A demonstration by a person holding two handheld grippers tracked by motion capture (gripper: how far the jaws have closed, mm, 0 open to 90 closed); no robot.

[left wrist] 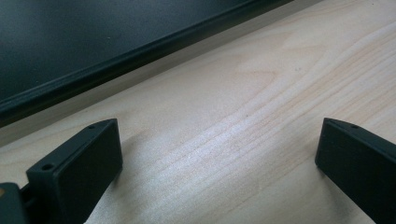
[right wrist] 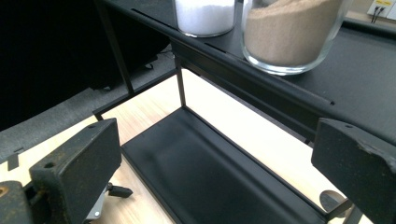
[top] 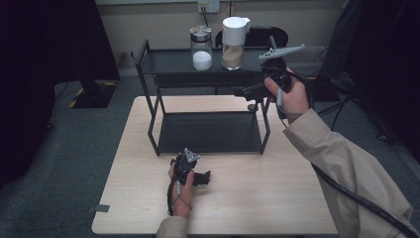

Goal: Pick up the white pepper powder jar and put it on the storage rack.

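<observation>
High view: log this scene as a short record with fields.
rack: black two-tier metal shelf on the wooden table
top tier: jar of white powder left of jar of brown powder
bottom tier: bare
left gripper: open, low over the table
right gripper: open, raised at the rack's right end

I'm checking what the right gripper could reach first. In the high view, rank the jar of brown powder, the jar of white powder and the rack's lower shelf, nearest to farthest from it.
From the right gripper, held at the rack's right end:
1. Glass jar of brown powder with white lid, top shelf, right.
2. Glass jar of white powder with metal lid, top shelf, to the left of the brown one.
The black lower shelf lies below; its rank is too close to call.
</observation>
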